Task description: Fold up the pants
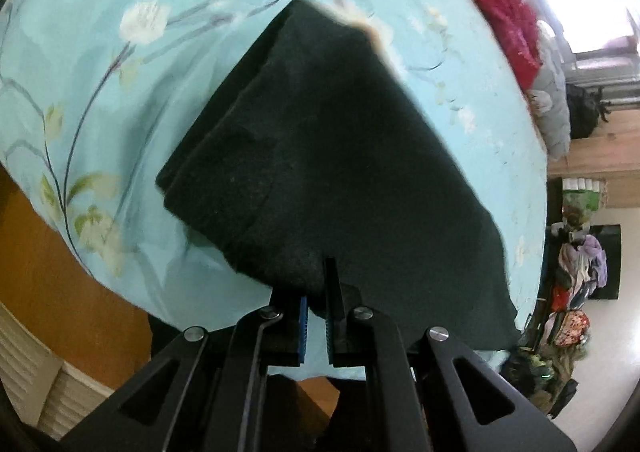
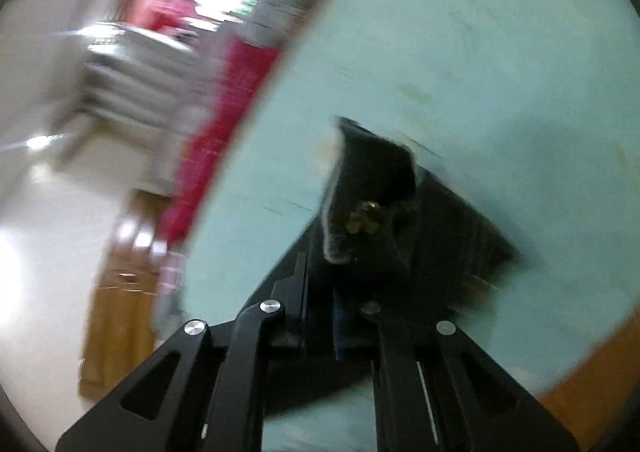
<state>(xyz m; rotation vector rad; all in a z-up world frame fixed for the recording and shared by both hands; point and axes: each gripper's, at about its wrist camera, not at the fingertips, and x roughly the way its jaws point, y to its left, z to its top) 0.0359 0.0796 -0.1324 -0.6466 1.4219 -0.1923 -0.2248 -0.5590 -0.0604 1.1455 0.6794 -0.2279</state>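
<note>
The dark green pants (image 1: pixel 320 156) lie folded in layers on a light blue flowered bedsheet (image 1: pixel 100 92). My left gripper (image 1: pixel 316 284) is shut on their near edge, with cloth pinched between the blue pads. In the blurred right wrist view, my right gripper (image 2: pixel 320 284) is shut on the pants (image 2: pixel 372 208), holding up an end with a small gold ornament. The rest of that cloth hangs down over the sheet (image 2: pixel 500 92).
A red blanket (image 1: pixel 504 12) and grey bedding (image 1: pixel 554 108) lie at the bed's far edge. Piled clothes and bags (image 1: pixel 572 284) sit on the floor to the right. Wooden furniture (image 1: pixel 60 272) stands at the lower left. A red cloth (image 2: pixel 216 124) borders the bed.
</note>
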